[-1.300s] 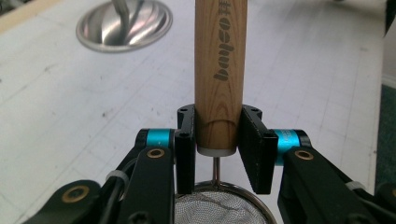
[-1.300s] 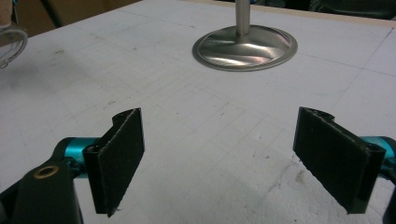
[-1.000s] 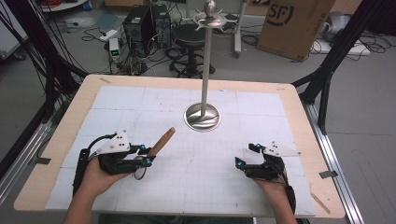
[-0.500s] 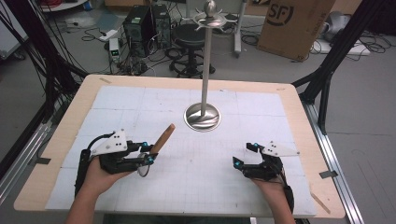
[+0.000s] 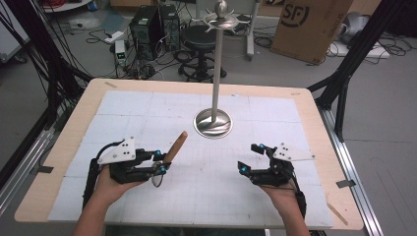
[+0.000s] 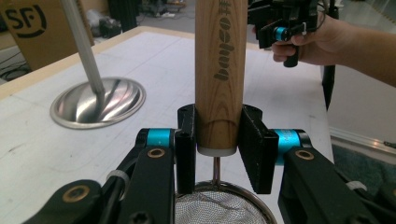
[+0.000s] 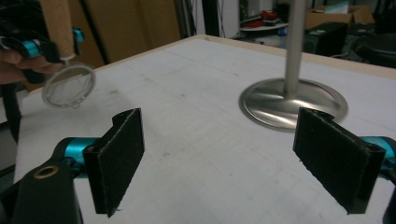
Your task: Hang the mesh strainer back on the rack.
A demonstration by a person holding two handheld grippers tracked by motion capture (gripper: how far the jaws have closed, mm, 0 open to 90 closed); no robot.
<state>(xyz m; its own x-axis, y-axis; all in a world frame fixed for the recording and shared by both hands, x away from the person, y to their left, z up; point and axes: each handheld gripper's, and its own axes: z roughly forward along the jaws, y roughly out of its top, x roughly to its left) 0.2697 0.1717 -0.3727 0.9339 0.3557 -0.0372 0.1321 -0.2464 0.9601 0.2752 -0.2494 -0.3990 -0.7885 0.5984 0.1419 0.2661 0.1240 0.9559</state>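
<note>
Right gripper (image 5: 252, 160) has lifted a little off the mat since the earlier frame; left gripper (image 5: 162, 162) and its load sit where they were. Load is a small strainer (image 6: 219, 70): round light-wood handle with dark printed lettering, white collar at its end, thin wire neck, round steel mesh bowl (image 6: 219, 205). Left pads (image 6: 254, 140) clamp the handle's lower end from both sides, handle rising up and away from them, bowl hanging on the hand side below the jaws, above the mat (image 5: 147, 113). Right jaws stand wide apart, nothing between them. Steel stand (image 5: 213, 123) is mid-table, beyond both grippers, apart from the strainer.
</note>
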